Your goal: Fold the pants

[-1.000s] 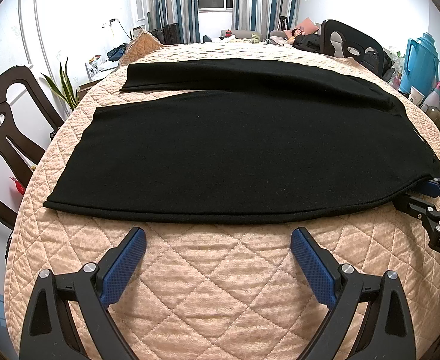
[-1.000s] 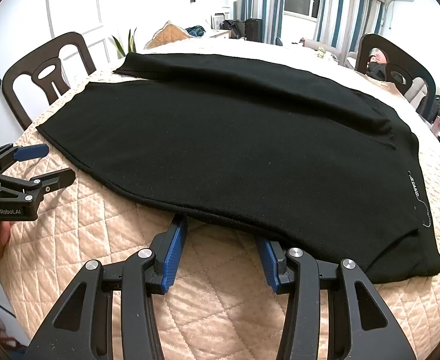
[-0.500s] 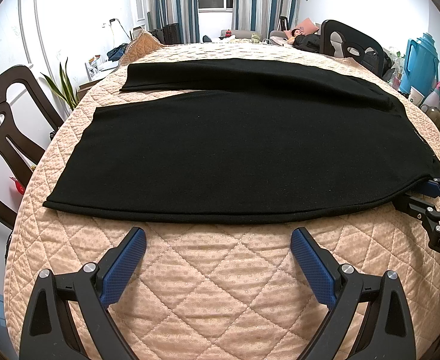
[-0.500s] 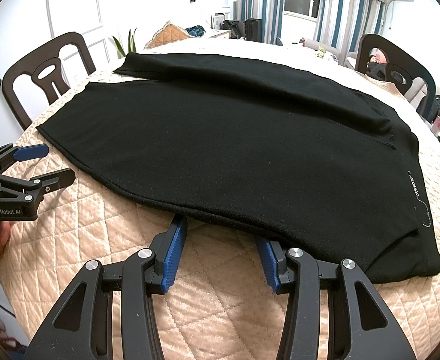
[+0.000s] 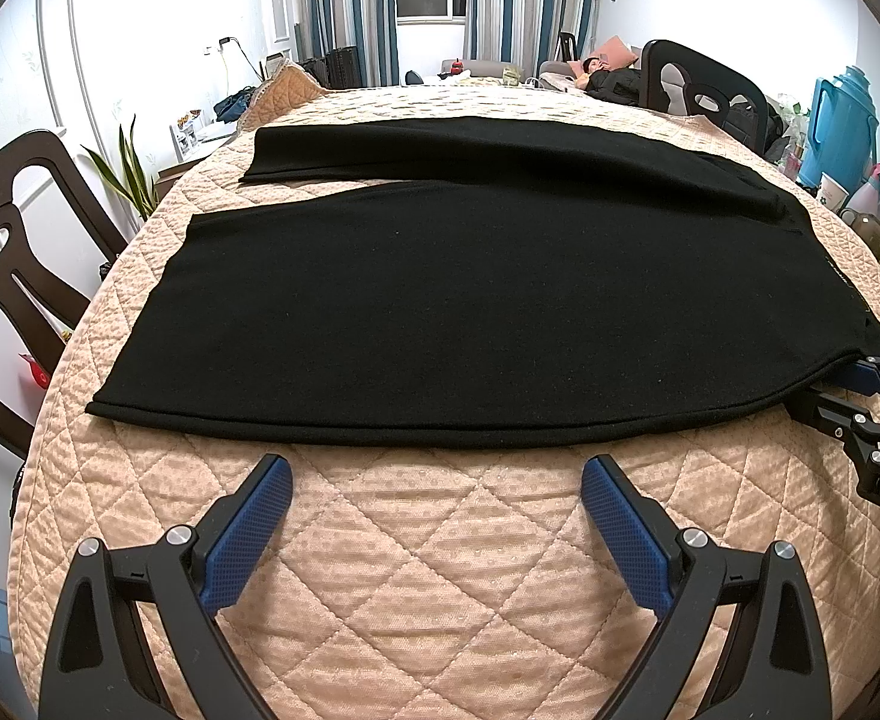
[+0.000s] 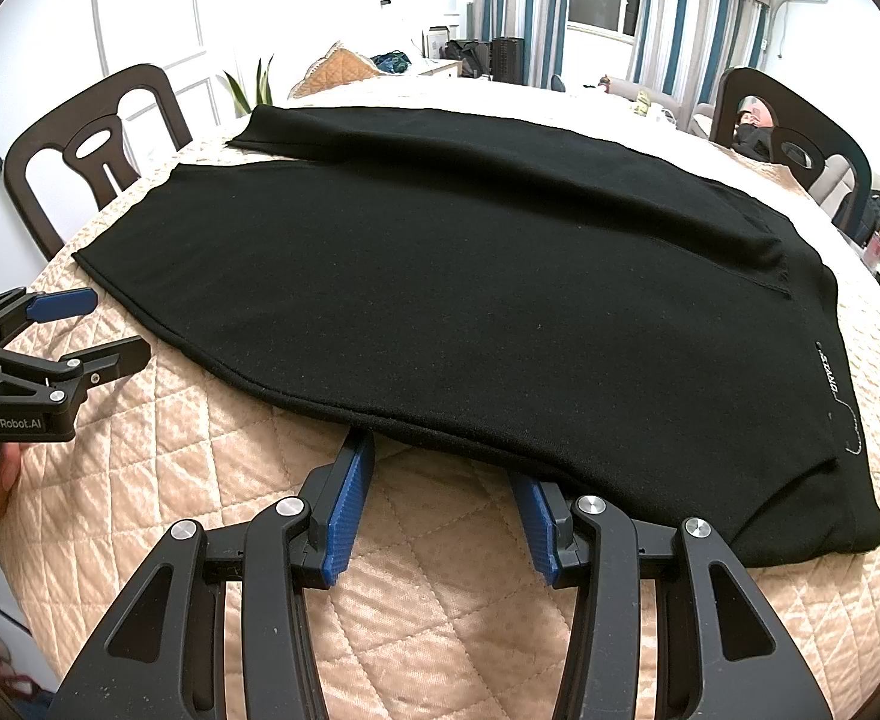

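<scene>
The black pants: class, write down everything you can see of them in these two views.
The black pants are a soft, matte knit, spread flat on the quilted peach table cover. Both legs run leftward and part toward the hems; the waist end lies right, bearing a small white printed label. The near edge has a stitched seam. The right gripper, open, has its fingertips under that edge; the left gripper, open, stops short of it.

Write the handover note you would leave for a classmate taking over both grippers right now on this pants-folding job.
Left gripper: open, over the quilted cover, short of the pants' near edge, holding nothing.
Right gripper: open, fingertips at the near edge towards the waist end, nothing clamped yet.
Black pants: spread flat, both legs laid out.
Done: approach only, no fold.
Left: grip the near edge with both, fold leg over leg, then fold along the length.
</scene>
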